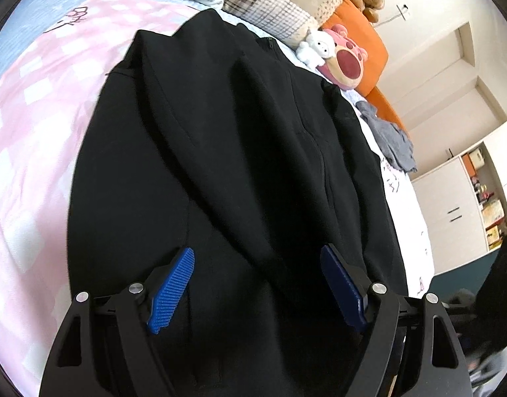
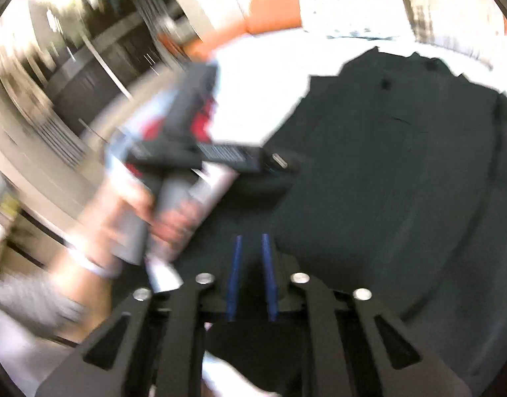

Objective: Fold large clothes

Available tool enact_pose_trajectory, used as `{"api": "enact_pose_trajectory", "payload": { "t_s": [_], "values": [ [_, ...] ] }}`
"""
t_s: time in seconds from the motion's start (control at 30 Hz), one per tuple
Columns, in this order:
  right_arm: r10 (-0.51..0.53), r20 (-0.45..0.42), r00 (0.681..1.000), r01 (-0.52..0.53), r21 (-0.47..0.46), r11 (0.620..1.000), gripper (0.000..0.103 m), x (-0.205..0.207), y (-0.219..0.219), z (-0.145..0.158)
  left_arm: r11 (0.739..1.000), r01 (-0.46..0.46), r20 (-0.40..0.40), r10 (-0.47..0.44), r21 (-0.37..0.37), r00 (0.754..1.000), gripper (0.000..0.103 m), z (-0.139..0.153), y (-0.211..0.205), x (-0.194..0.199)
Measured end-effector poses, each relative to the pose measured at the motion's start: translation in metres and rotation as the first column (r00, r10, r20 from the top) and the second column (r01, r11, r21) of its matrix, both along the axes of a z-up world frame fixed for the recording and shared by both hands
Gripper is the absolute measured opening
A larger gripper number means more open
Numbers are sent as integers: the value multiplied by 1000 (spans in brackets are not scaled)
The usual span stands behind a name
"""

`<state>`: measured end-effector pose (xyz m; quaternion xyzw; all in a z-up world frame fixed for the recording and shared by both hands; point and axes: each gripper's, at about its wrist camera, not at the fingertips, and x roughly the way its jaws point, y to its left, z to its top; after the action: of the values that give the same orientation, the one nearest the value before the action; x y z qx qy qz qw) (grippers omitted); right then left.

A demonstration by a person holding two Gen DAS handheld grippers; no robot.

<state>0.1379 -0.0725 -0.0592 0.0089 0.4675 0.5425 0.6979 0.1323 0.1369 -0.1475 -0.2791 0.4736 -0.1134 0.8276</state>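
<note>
One black jacket [image 1: 220, 165] covers the pink bedspread [image 1: 38, 132]; left claw [image 1: 256, 284] gapes, right claw [image 2: 251, 278] closed.

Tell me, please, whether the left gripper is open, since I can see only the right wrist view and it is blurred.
Observer: Yes, the left gripper is open, its pads apart above the black jacket.
Operator: Thank you. Can you see the zip there?
Observer: Yes, the zip faces up and runs down the jacket's front.
Operator: Is anything else lying nearby?
Observer: A crumpled grey garment lies to the jacket's right in the left wrist view.
</note>
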Motion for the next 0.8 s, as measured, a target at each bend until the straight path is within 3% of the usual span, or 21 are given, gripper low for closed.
{"api": "enact_pose_trajectory", "payload": {
  "t_s": [0.1, 0.17, 0.23, 0.27, 0.3, 0.33, 0.37, 0.47, 0.57, 0.63, 0.67, 0.7, 0.73, 0.8],
  "values": [
    [17, -74, 997, -4, 170, 985, 7, 14, -3, 25, 998, -27, -7, 26, -62, 1000, 81, -4, 12, -2],
    [-7, 1, 1000, 6, 161, 987, 7, 18, -2, 37, 994, -47, -10, 47, -100, 999, 81, -7, 20, -3],
    [-34, 116, 993, 27, 67, 997, 15, 15, 2, 39, 994, -44, -16, 42, -98, 999, 81, -9, 19, -1],
    [-35, 213, 977, 46, -45, 998, 25, 9, 10, 34, 996, -38, -19, 36, -85, 999, 81, -10, 18, 1],
    [-16, 304, 952, 65, -151, 986, 58, 1, 19, 28, 997, -33, -22, 31, -74, 999, 81, -11, 16, 3],
    [15, 380, 925, 80, -233, 969, 67, -10, 28, 21, 998, -27, -25, 26, -62, 999, 81, -11, 14, 7],
    [59, 440, 896, 83, -297, 951, 67, -22, 37, 13, 998, -24, -24, 22, -51, 999, 81, -10, 13, 9],
    [127, 432, 893, 46, -369, 928, 64, -43, 60, -11, 999, -25, -28, 24, -35, 999, 81, -10, 14, 20],
    [171, 524, 835, 123, -481, 868, 63, -51, 83, -41, 999, -29, -30, 28, -34, 999, 76, -10, 15, 28],
    [183, 538, 823, 158, -525, 836, 45, -50, 84, -61, 999, -36, -29, 36, -5, 999, 57, -9, 16, 31],
    [184, 528, 829, 158, -537, 829, 38, -47, 84, -68, 999, -39, -29, 39, -16, 999, 37, -9, 19, 32],
    [180, 503, 845, 144, -539, 830, 24, -43, 81, -73, 999, -45, -37, 44, -25, 998, 17, -11, 21, 35],
    [166, 468, 868, 120, -521, 845, 14, -38, 75, -74, 998, -49, -40, 48, -32, 998, 14, -12, 24, 35],
    [129, 430, 893, 107, -482, 869, 7, -29, 66, -69, 998, -42, -27, 41, -40, 999, 10, -14, 29, 38]
  ]
}}
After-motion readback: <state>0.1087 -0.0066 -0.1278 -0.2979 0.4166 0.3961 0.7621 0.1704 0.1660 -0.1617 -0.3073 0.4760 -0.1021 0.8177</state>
